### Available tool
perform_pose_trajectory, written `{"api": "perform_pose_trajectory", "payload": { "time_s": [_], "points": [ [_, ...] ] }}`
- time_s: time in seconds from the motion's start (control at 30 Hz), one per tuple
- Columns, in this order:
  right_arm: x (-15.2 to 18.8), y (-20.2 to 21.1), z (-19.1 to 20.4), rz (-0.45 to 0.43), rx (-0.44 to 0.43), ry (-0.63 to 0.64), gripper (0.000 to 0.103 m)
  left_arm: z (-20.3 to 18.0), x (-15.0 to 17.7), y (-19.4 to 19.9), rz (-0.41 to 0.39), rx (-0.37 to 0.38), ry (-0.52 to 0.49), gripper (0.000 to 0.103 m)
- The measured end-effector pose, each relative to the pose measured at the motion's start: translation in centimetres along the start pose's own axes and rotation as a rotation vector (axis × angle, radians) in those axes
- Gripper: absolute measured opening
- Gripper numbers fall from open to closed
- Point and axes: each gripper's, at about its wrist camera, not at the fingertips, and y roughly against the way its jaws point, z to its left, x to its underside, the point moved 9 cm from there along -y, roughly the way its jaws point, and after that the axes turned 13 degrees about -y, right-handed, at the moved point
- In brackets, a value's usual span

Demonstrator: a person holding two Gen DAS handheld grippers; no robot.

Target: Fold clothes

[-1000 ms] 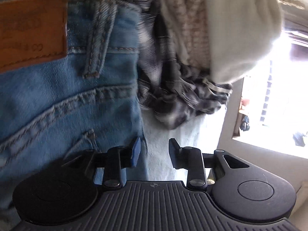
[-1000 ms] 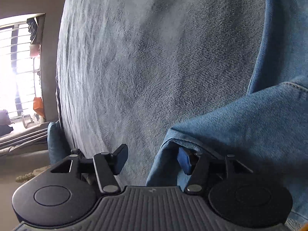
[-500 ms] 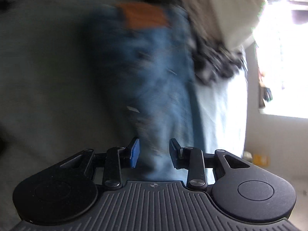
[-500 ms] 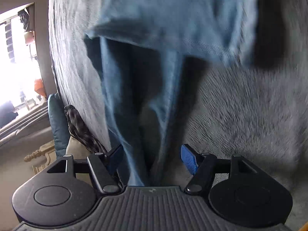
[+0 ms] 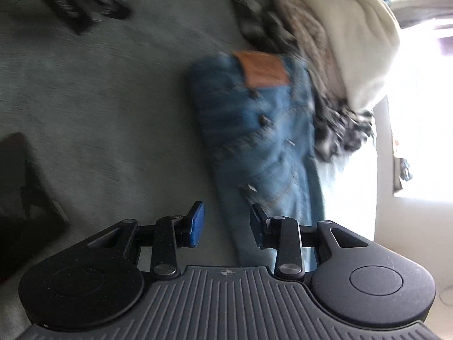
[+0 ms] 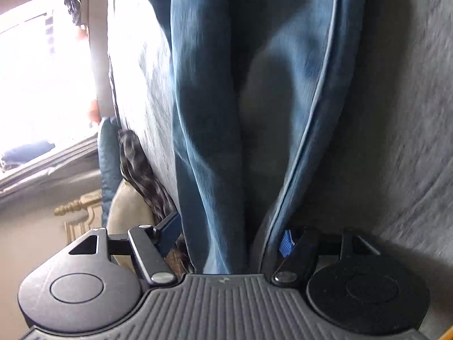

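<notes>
Two grippers over one pair of faded blue denim jeans, spread long and flat on grey, short-napped fleecy bedding. No box, basket or drawer anywhere; just loose cloth on cloth.

From the left wrist: left gripper near the jeans' lower stretch, blue pads apart by a modest gap, nothing clamped, denim running past beneath the right-hand finger. Tan leather waistband patch at the far end, rectangular, smooth against the twill. Just right of the waistband, touching it, a rumpled heap: black-and-white checked fabric, a pale pink knitted piece, and a thick cream fleece piled on top. Picture blurred, stitching hard to read.

From the right wrist: right gripper with jaws opening wide, two soft denim legs passing between the fingers, pads not pressing them. Pale raised side seam curving down the right leg. Bright window far left.
</notes>
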Motion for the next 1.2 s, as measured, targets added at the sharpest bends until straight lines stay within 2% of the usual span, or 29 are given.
{"api": "perform_pose_trajectory", "payload": {
  "time_s": [0.1,0.23,0.37,0.43,0.47,0.5,0.53,0.57,0.6,0.63,0.67,0.73,0.97,1.1,1.17,1.2],
  "points": [
    [0.9,-0.3,-0.1,0.02,0.037,0.047,0.072,0.4,-0.7,-0.8,-0.012,-0.003,0.0,0.034],
    [1.2,-0.7,0.0,0.023,0.064,0.093,0.072,-0.6,-2.2,-2.1,-0.034,0.04,-0.029,0.037],
    [1.2,-1.2,0.1,0.01,0.073,0.11,0.072,-0.5,-2.7,-3.5,-0.038,0.033,0.044,0.037],
    [1.3,-1.7,0.0,0.007,0.071,0.09,0.068,-0.6,-2.7,-3.9,-0.051,0.03,0.073,0.037],
    [1.3,-1.9,-0.2,0.004,0.078,0.087,0.062,-0.4,-2.6,-3.8,-0.058,0.026,0.084,0.037],
    [1.3,-2.0,-0.4,-0.002,0.088,0.086,0.051,-0.3,-2.4,-3.7,-0.068,0.02,0.099,0.035],
    [1.3,-2.3,-0.6,-0.012,0.104,0.087,0.044,-0.3,-2.3,-3.5,-0.077,0.013,0.107,0.029],
    [1.3,-2.6,-0.8,-0.024,0.123,0.089,0.028,-0.3,-2.2,-3.3,-0.084,0.003,0.11,0.026],
    [1.3,-2.6,-1.0,-0.037,0.131,0.093,0.016,-0.2,-2.2,-3.0,-0.087,0.0,0.113,0.018],
    [1.4,-2.4,-1.1,-0.046,0.127,0.104,0.012,-0.2,-2.2,-2.7,-0.09,-0.004,0.116,0.01],
    [1.6,-2.2,-1.0,-0.053,0.122,0.123,0.008,-0.1,-2.2,-2.3,-0.093,-0.007,0.12,0.008],
    [2.2,-1.5,-0.6,-0.062,0.117,0.156,0.007,0.2,-2.4,-1.2,-0.099,-0.016,0.112,0.0],
    [4.6,1.5,-1.0,-0.03,0.114,0.18,0.006,1.9,-4.6,4.6,-0.16,-0.009,0.044,0.0],
    [4.9,2.5,-2.7,-0.029,0.119,0.164,0.006,3.6,-4.4,4.7,-0.071,0.055,0.101,0.0],
    [4.6,2.4,-3.5,-0.03,0.097,0.121,0.006,4.0,-3.7,4.5,-0.011,0.074,0.108,0.005],
    [4.4,2.1,-3.6,-0.031,0.091,0.107,0.006,3.6,-3.0,4.1,0.019,0.074,0.083,0.021]
  ]
}}
